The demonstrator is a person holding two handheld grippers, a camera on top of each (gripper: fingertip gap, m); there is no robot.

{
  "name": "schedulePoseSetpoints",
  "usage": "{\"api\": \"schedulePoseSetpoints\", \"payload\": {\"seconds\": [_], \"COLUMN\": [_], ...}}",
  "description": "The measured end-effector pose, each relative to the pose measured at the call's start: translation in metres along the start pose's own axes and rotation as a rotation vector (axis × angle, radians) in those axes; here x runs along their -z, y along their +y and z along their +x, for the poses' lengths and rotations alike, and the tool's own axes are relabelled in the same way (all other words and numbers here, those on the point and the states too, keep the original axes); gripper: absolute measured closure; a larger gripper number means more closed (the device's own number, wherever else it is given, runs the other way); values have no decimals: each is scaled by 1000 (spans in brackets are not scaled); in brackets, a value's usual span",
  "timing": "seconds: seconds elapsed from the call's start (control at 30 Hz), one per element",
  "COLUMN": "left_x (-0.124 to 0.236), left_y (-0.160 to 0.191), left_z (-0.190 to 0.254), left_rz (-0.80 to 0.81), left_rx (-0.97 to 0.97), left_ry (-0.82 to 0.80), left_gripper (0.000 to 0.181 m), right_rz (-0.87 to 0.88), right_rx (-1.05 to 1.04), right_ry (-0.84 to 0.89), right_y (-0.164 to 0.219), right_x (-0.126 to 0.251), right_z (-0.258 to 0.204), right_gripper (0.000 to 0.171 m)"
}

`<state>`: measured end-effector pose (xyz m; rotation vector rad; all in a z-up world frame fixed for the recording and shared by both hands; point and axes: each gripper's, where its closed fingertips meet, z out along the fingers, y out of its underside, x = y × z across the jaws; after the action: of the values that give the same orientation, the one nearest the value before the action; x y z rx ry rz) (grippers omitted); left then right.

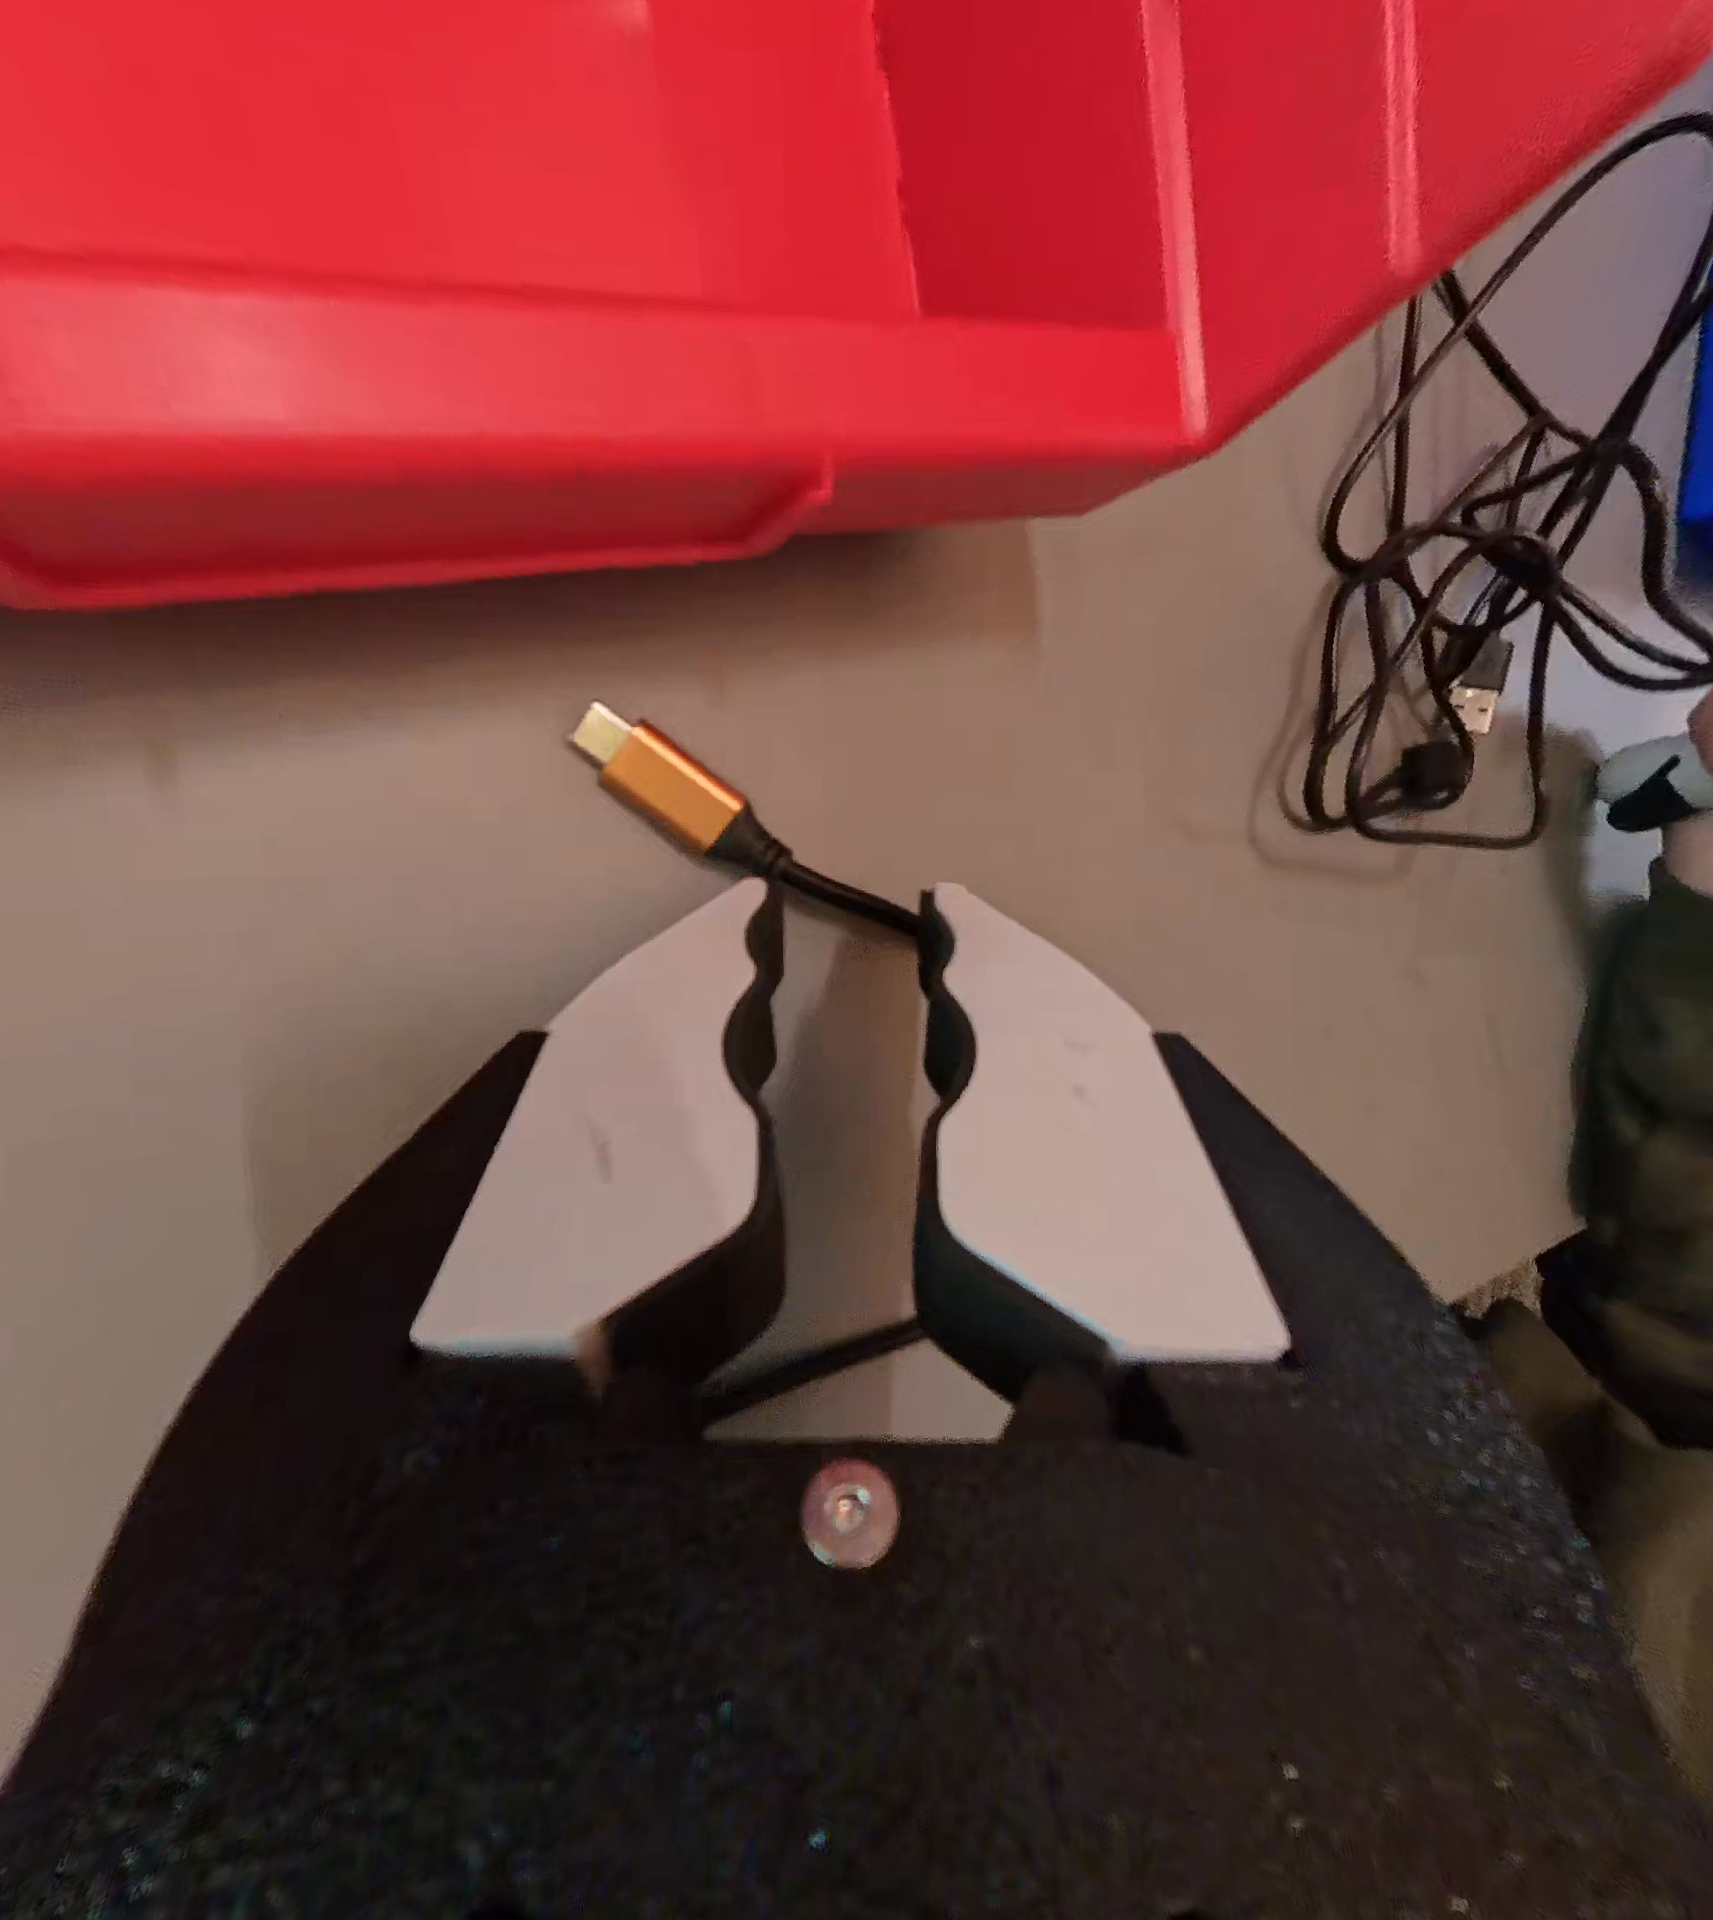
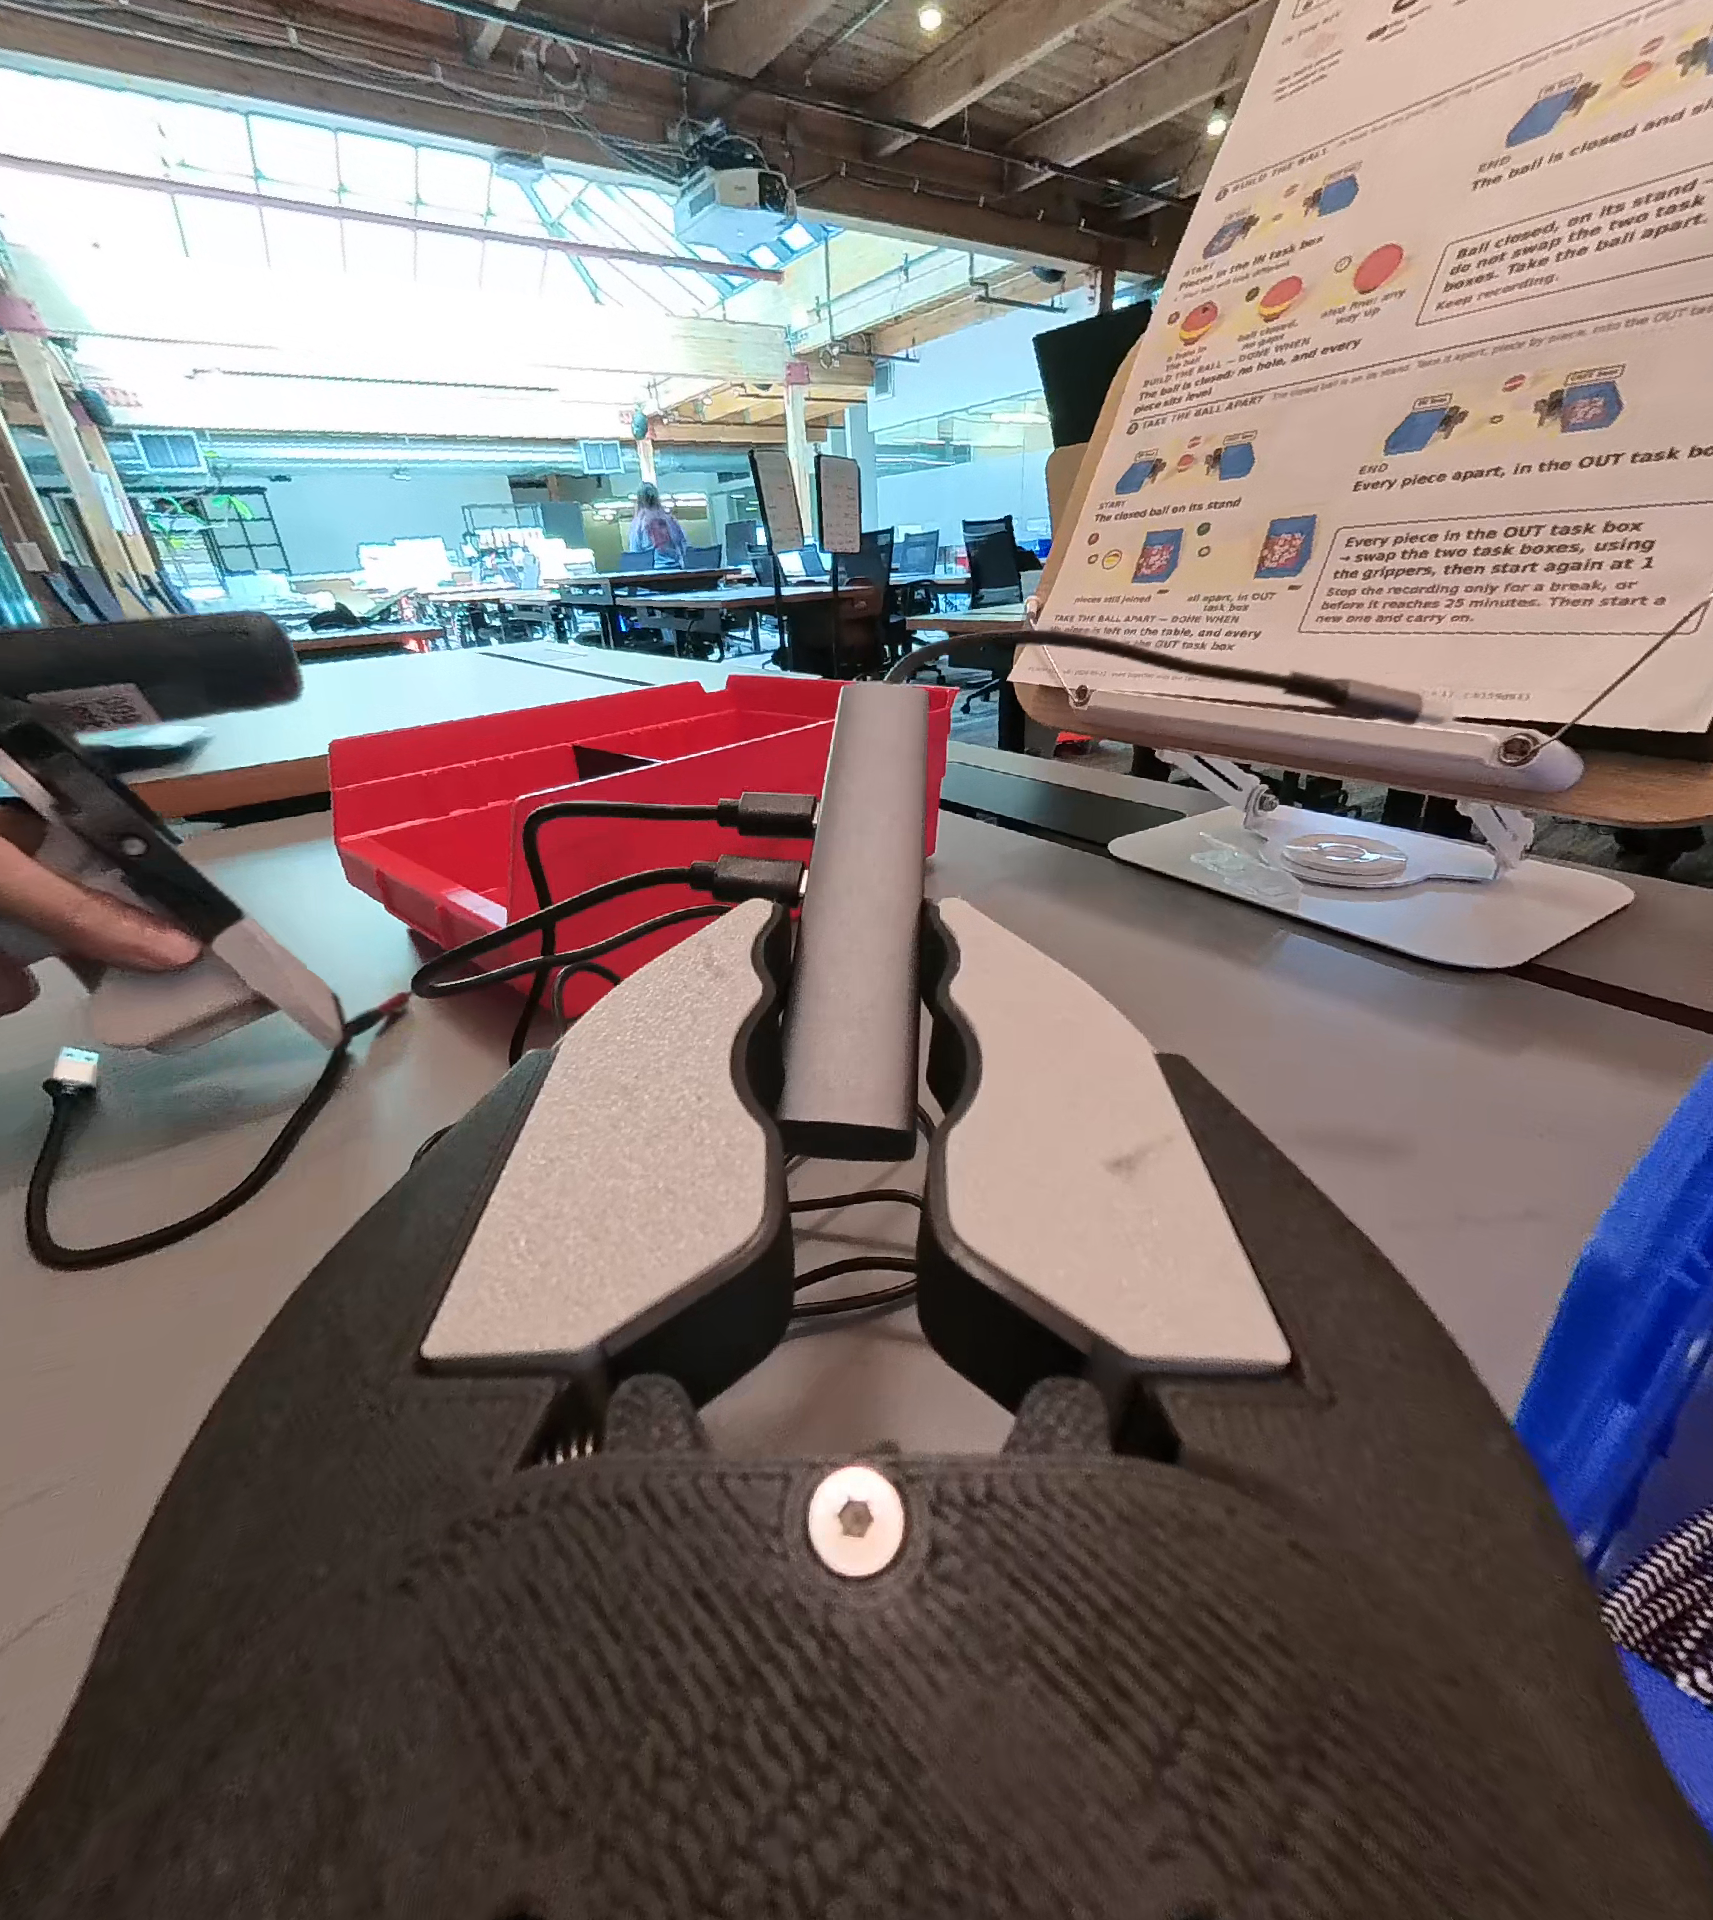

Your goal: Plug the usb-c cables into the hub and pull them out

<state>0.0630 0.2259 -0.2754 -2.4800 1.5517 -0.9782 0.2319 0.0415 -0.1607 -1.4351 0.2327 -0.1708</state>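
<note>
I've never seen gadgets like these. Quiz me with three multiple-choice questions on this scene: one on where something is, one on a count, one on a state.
1. Where does the red bin stand?
A. On the table, beyond the hub
B. On the paper stand
C. Inside the blue bin

2. How many black plugs sit in the hub's left side?
A. None
B. Two
C. Four

3. What state is the hub in?
A. Lying flat on the table
B. Dropped in the red bin
C. Clamped between the right tongs

Answers:
1. A, as the right wrist view shows the bin on the tabletop behind the hub.
2. B, as two plugs sit one above the other in that side.
3. C, as both tong fingers press its sides and its lower end hangs clear of the table.
</note>
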Motion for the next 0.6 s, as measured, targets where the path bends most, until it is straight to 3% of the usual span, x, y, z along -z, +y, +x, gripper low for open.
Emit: {"api": "schedulePoseSetpoints", "payload": {"seconds": [0.1, 0.2, 0.33, 0.4, 0.47, 0.6], "left_x": [-8, -13, -19, -21, -18, -4], "left_y": [-3, 2, 17, 32, 38, 2], "left_z": [2, 11, 26, 42, 48, 31], "left_rz": [3, -42, -159, -233, -270, -82], "left_rx": [-60, -245, -844, -1052, -973, -464], "left_ry": [-38, -117, -242, -216, -210, -248], "left_gripper": [169, 175, 181, 181, 178, 155], "right_rz": [-1, -3, -3, -2, -2, -4], "right_rx": [6, 3, 1, 1, 3, 4], "right_ry": [-2, -7, -8, -8, -10, -12], "right_y": [0, 0, 0, 0, 0, 0], "right_x": [0, 0, 0, 0, 0, 0], "right_z": [-1, -1, -1, -1, -1, -2], "right_gripper": [147, 147, 147, 147, 147, 147]}}
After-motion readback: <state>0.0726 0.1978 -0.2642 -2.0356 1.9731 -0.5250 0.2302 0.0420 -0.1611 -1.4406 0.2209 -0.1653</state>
